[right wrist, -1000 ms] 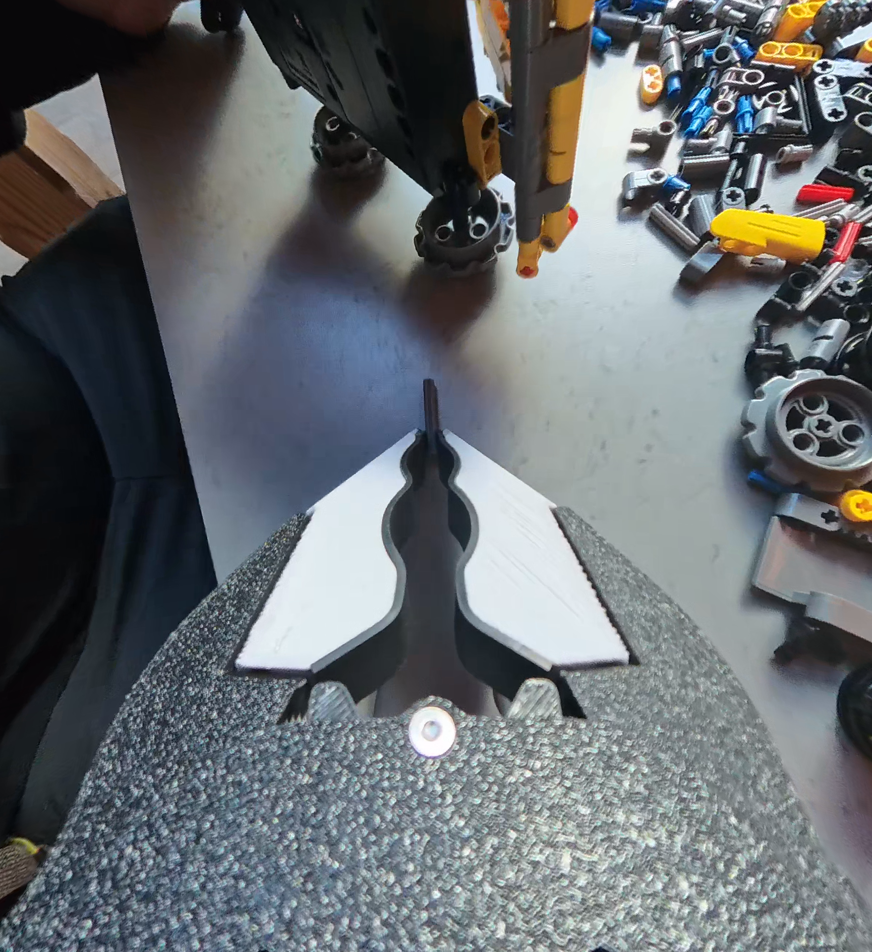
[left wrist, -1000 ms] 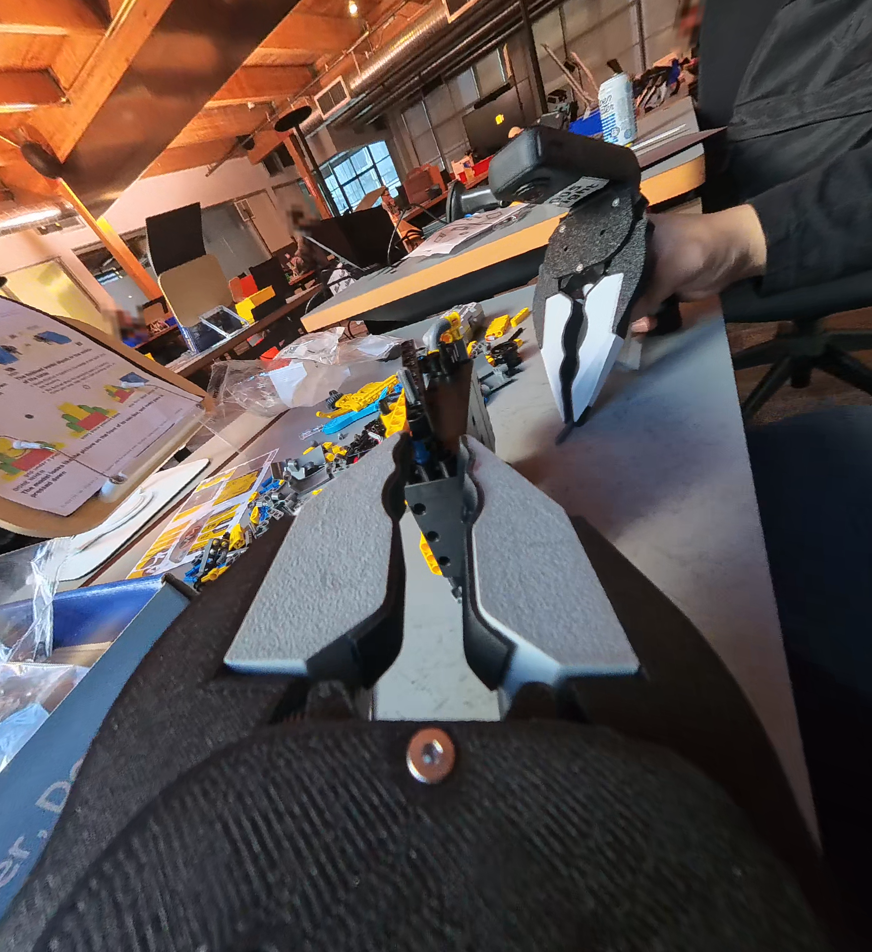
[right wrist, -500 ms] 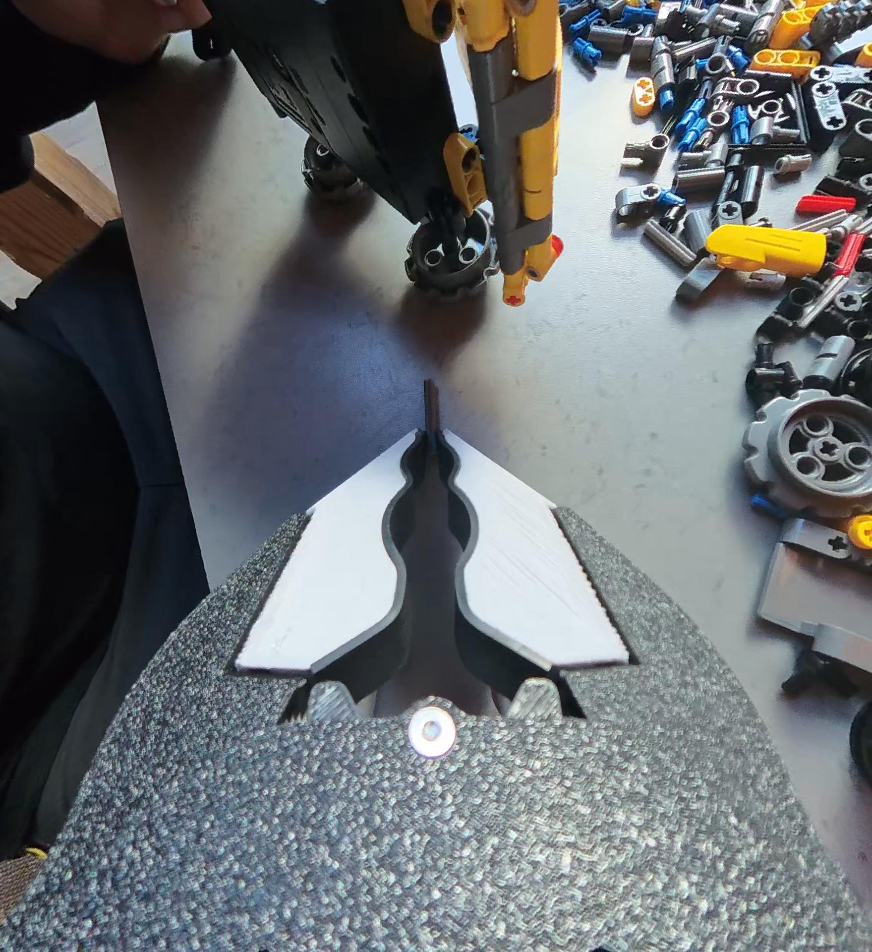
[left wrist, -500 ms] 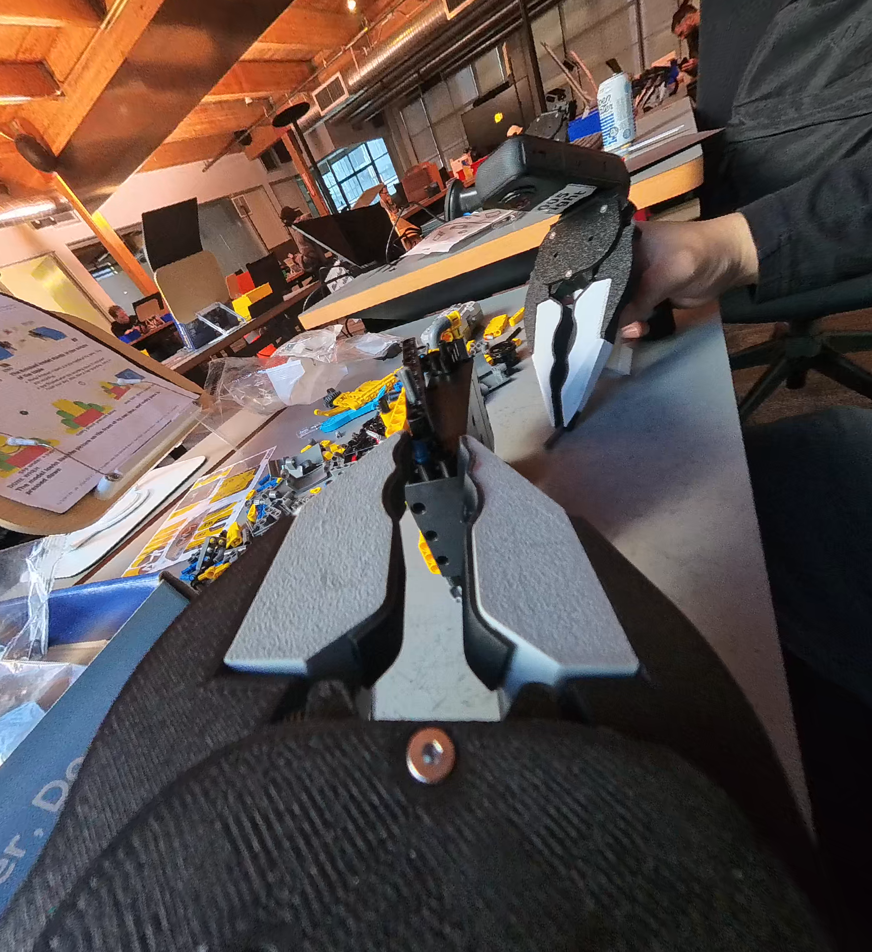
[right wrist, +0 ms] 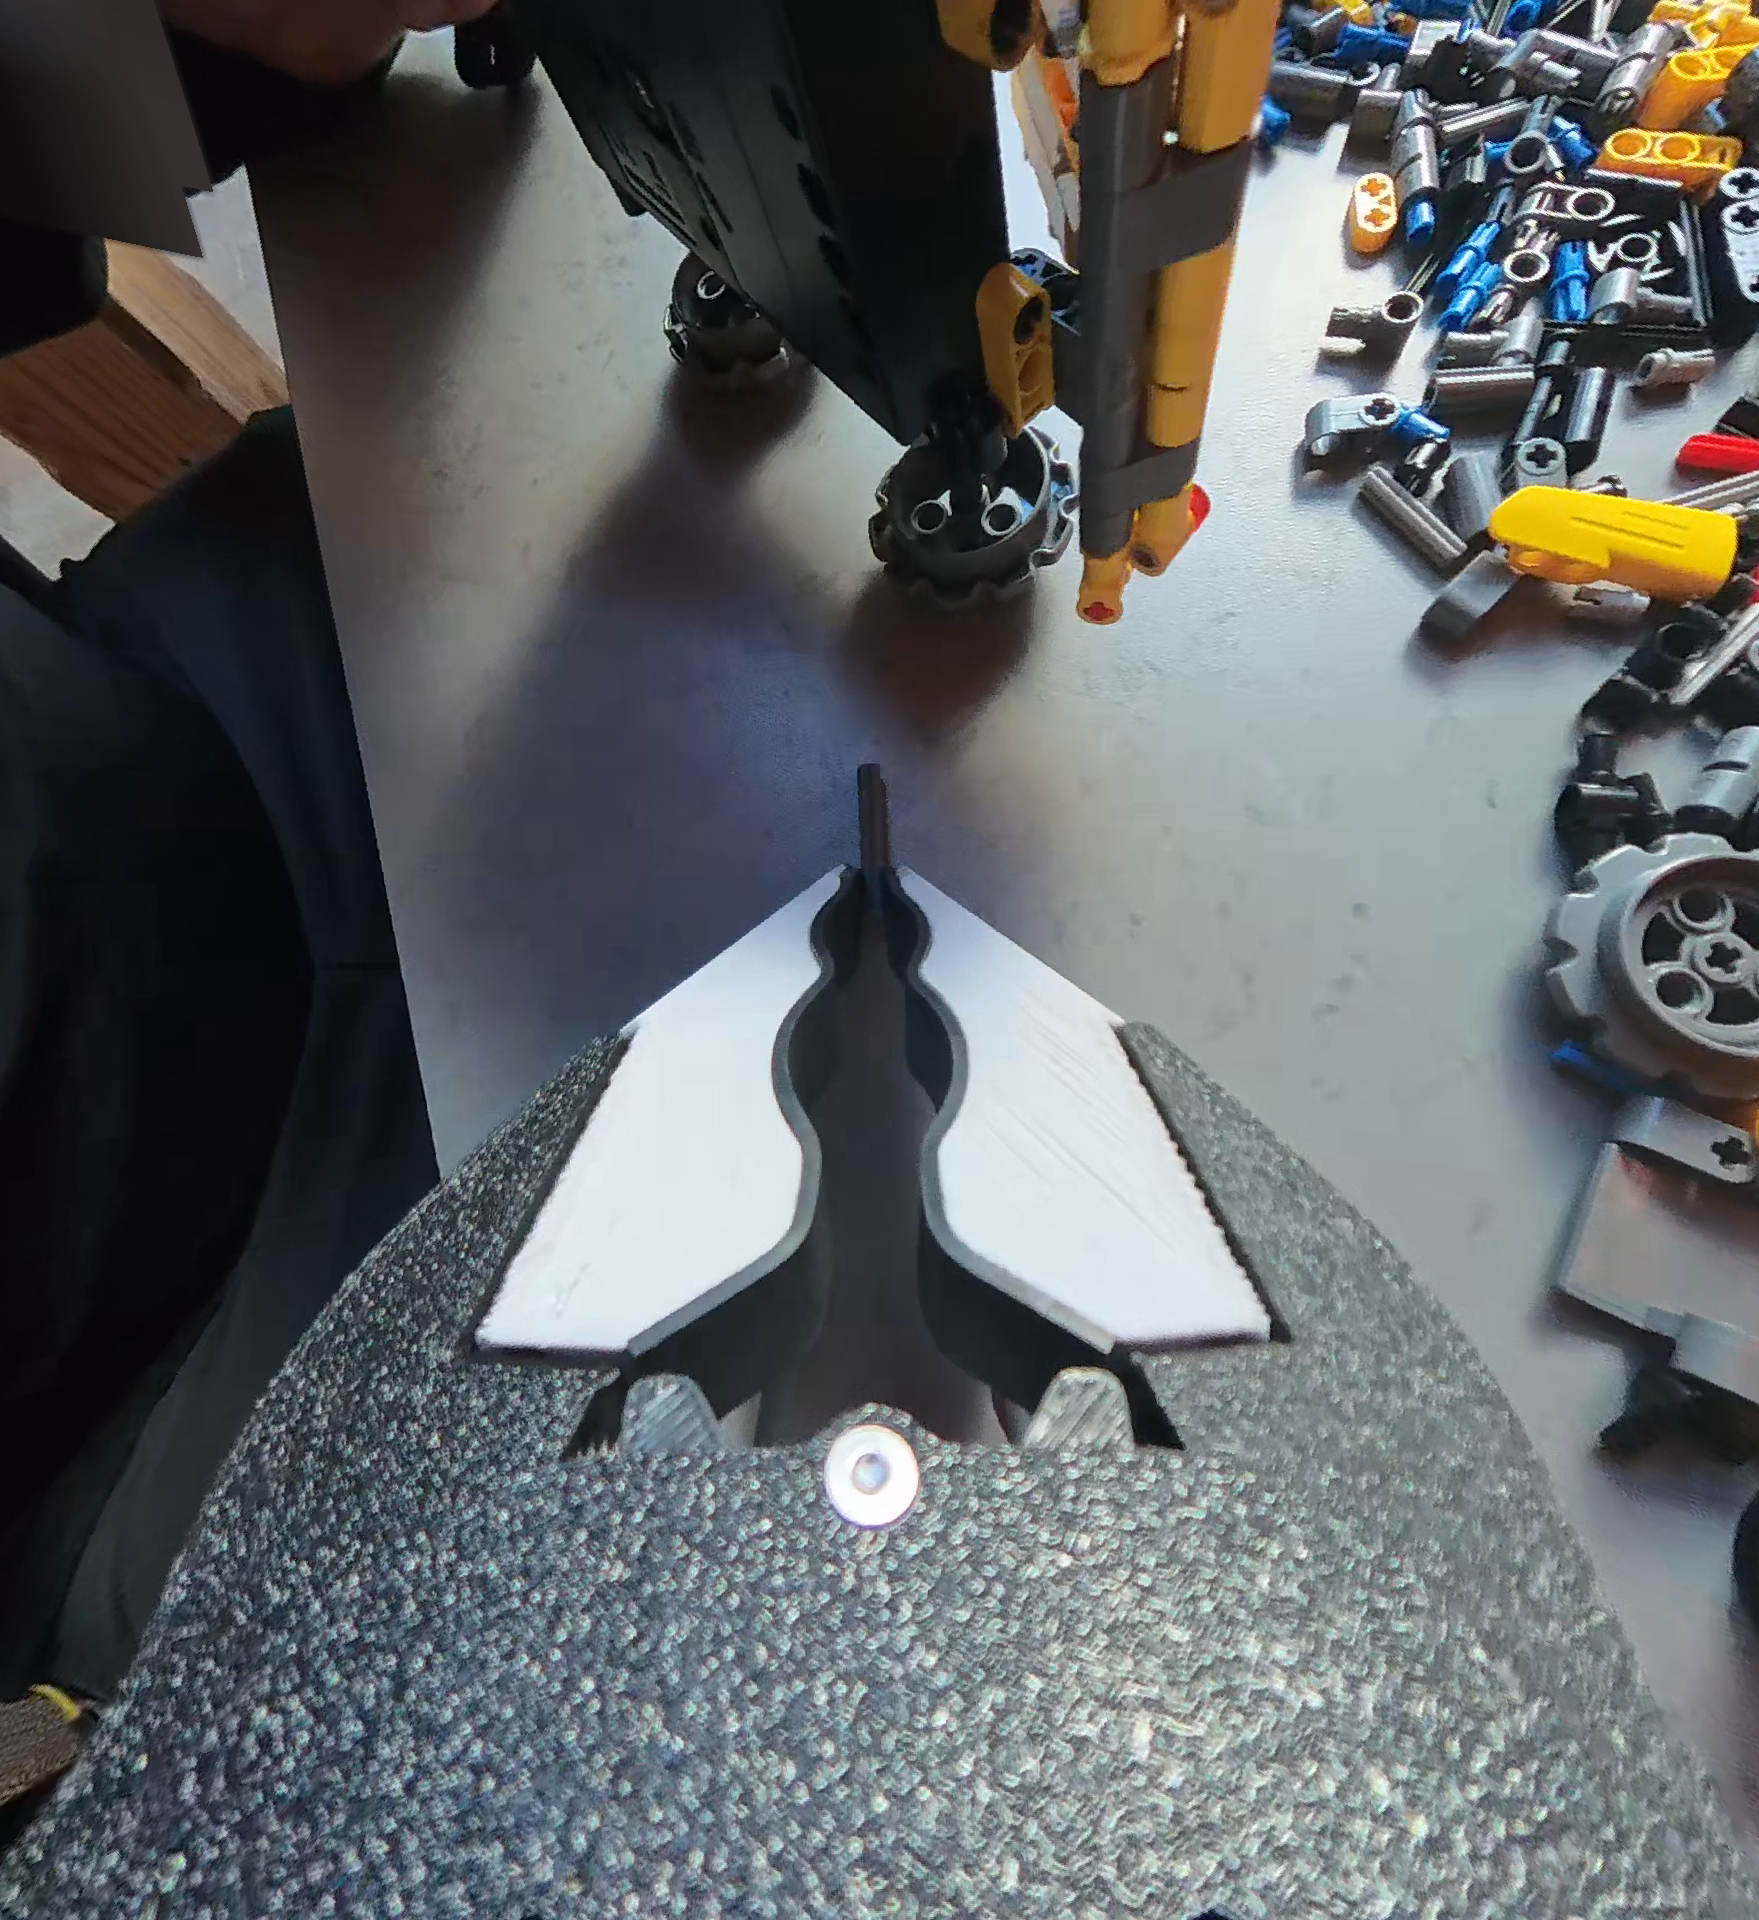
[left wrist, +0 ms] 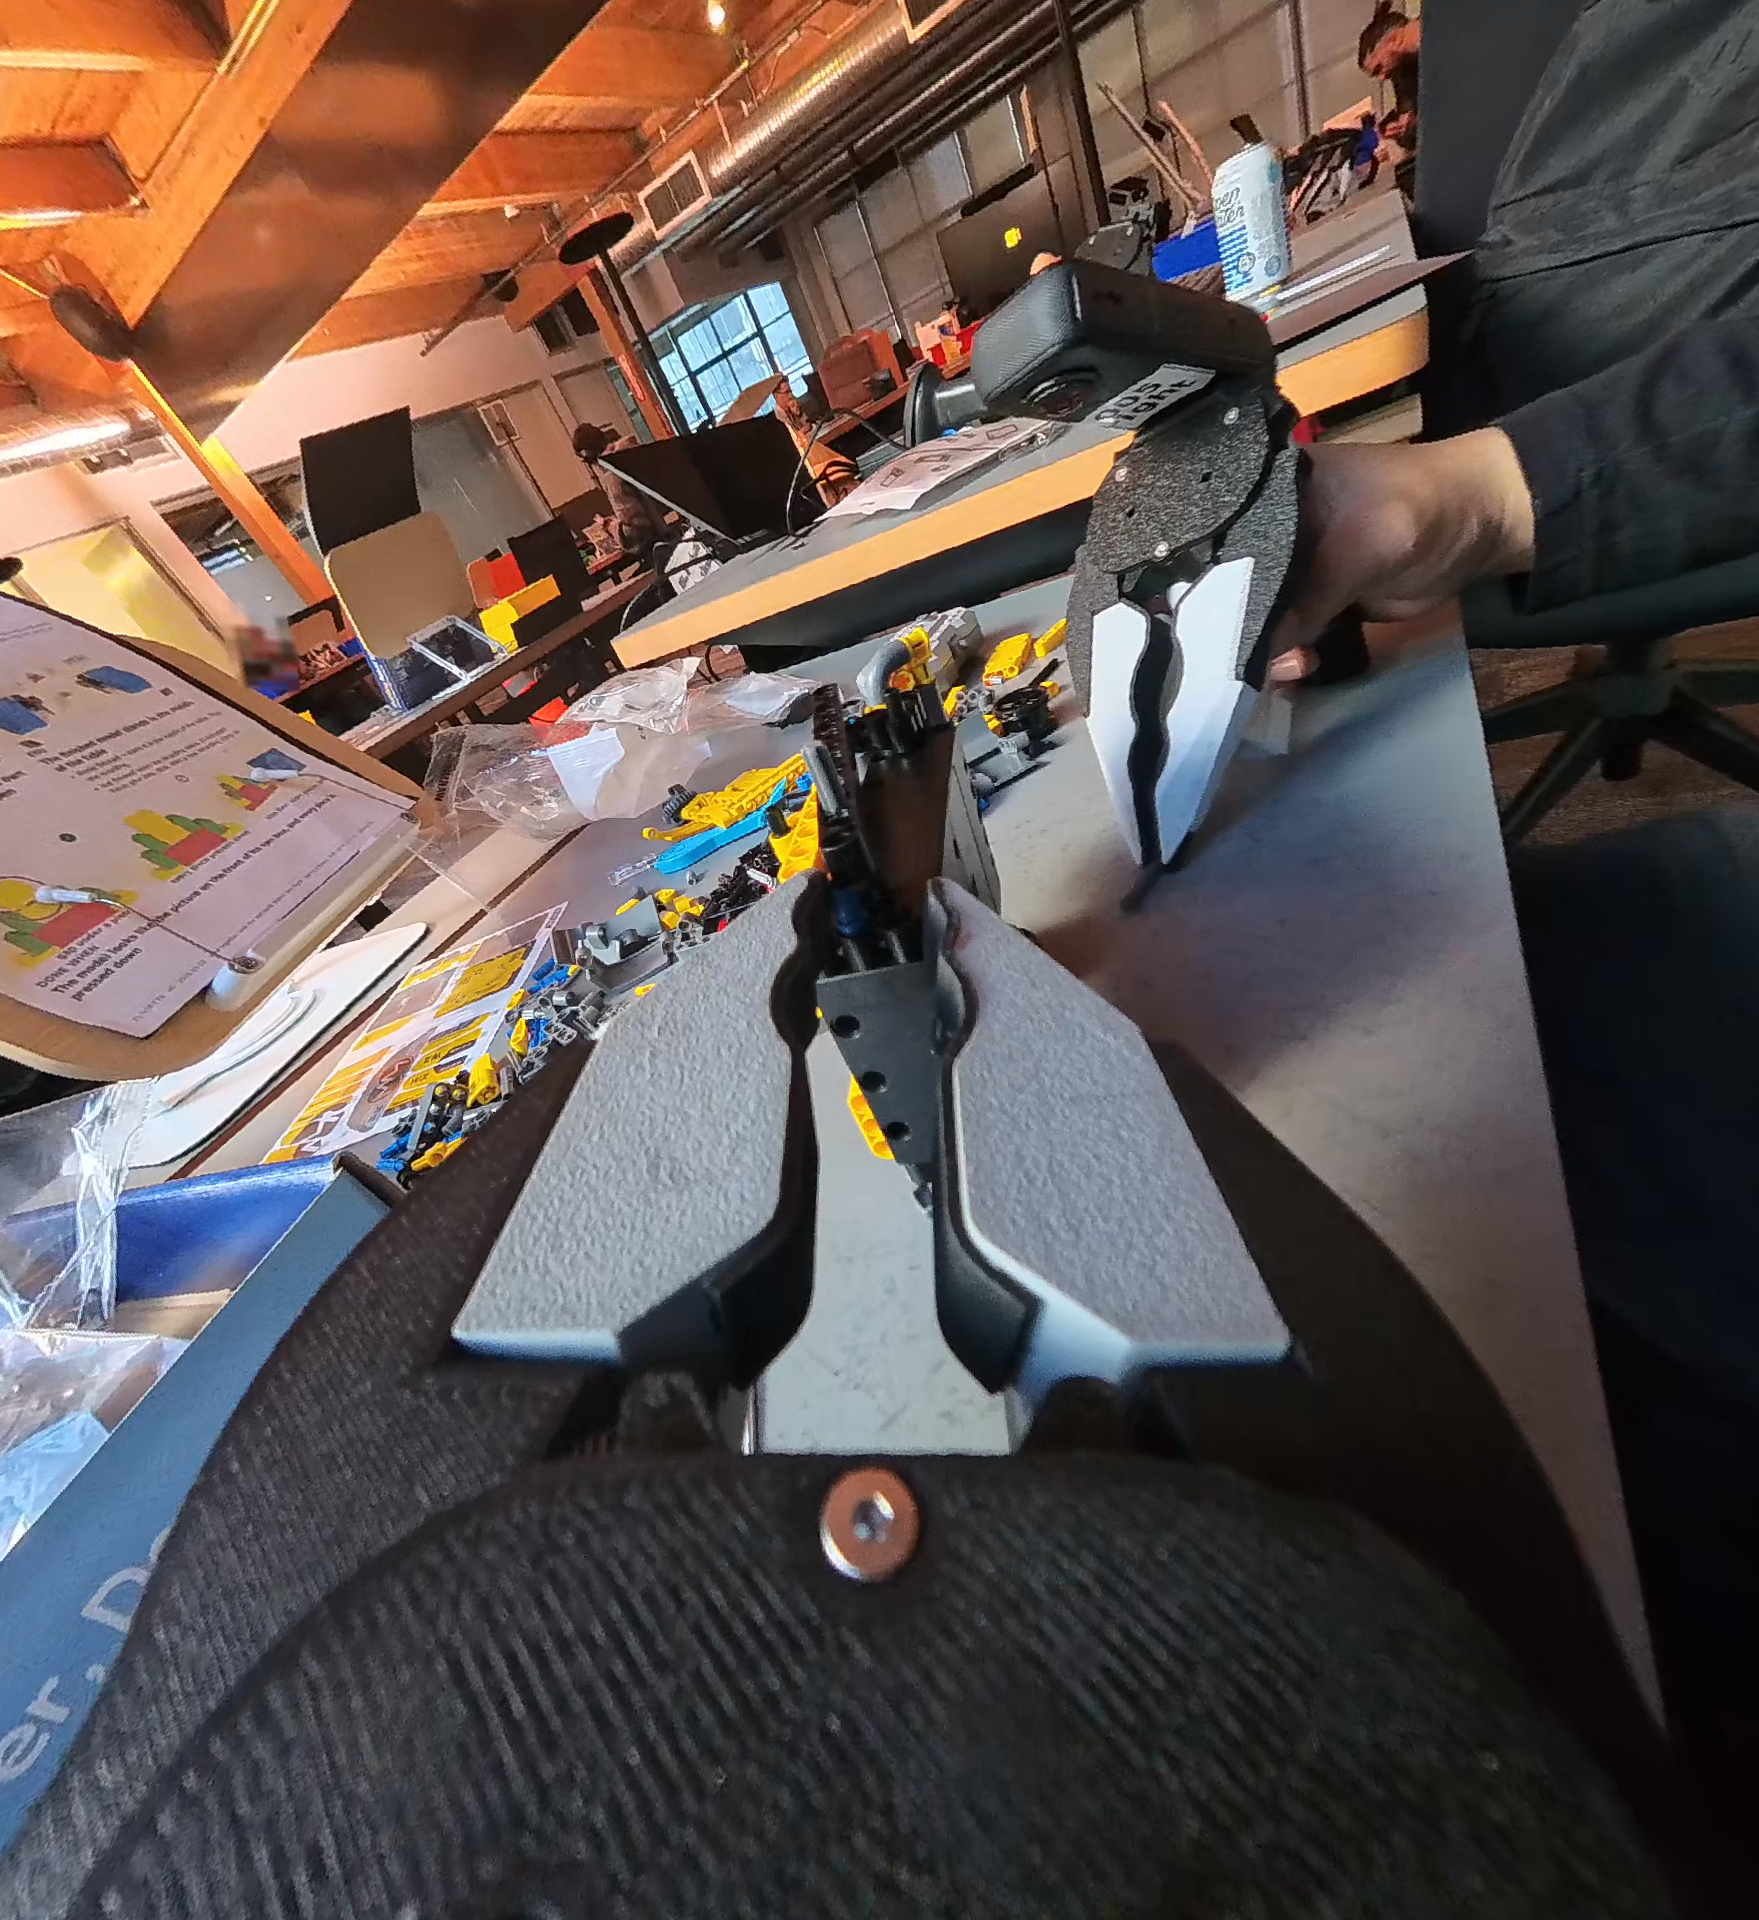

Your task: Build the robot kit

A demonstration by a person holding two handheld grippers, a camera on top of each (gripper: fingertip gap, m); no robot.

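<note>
My left gripper [left wrist: 873,904] is shut on a black and yellow brick-built model [left wrist: 885,821], gripping a dark grey beam of it, and holds it tilted over the grey table [left wrist: 1353,1039]. The model also shows in the right wrist view [right wrist: 833,208], with a dark cogged wheel [right wrist: 968,520] at its lower end and a yellow and grey arm [right wrist: 1155,312]. My right gripper [right wrist: 872,878] is shut on a thin black axle pin [right wrist: 872,821] that sticks out past its tips. It also shows in the left wrist view [left wrist: 1155,857], to the right of the model and apart from it.
Several loose black, grey, yellow, blue and red parts [right wrist: 1581,312] lie on the right, with a grey gear wheel [right wrist: 1716,961]. An instruction sheet on a wooden stand [left wrist: 106,831], plastic bags [left wrist: 626,738] and a blue box [left wrist: 44,1558] are on the left. The person's legs are at the table edge. Spacing between my two grippers at the tips: around 15 cm. From my right tips it is roughly 12 cm to the grey gear wheel [right wrist: 1716,961]; from my left, 25 cm.
The model has come lower and nearer to my right gripper in its view. The right gripper has kept the pin and shifted slightly over the table.
</note>
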